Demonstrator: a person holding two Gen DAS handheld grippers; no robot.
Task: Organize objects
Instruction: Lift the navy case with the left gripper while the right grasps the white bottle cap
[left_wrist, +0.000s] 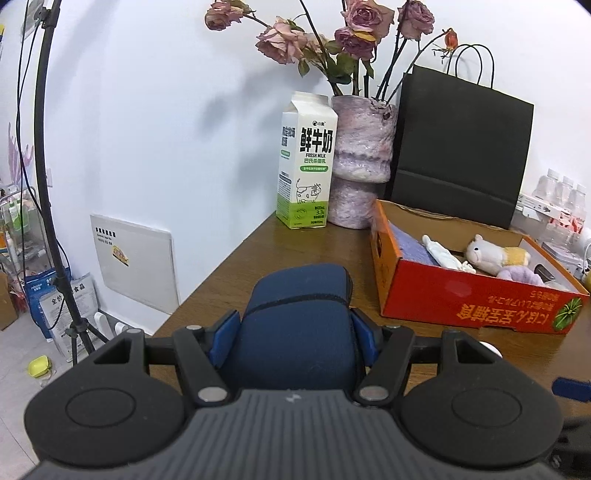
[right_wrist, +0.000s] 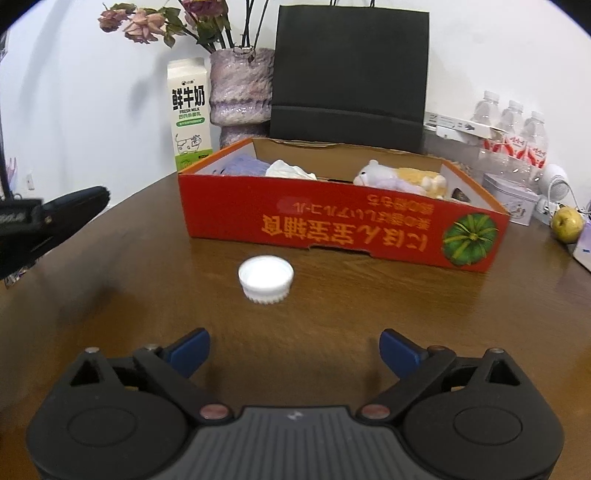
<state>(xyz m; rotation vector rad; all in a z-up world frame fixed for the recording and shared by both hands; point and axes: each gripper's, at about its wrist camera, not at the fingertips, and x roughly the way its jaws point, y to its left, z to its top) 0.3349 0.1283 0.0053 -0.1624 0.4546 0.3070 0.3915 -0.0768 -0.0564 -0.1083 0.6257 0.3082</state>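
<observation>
Your left gripper (left_wrist: 293, 341) clamps a soft navy fabric pouch (left_wrist: 295, 325), long axis pointing away from you. Your right gripper (right_wrist: 294, 349) gapes empty over wood; beyond sits a ridged white cap (right_wrist: 266, 279), then the red cardboard box (right_wrist: 343, 225).

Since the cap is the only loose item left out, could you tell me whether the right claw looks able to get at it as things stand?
Probably yes. The right claw is open and empty, and the cap lies straight ahead on bare table, apart from the box; nothing lies between them.
</observation>
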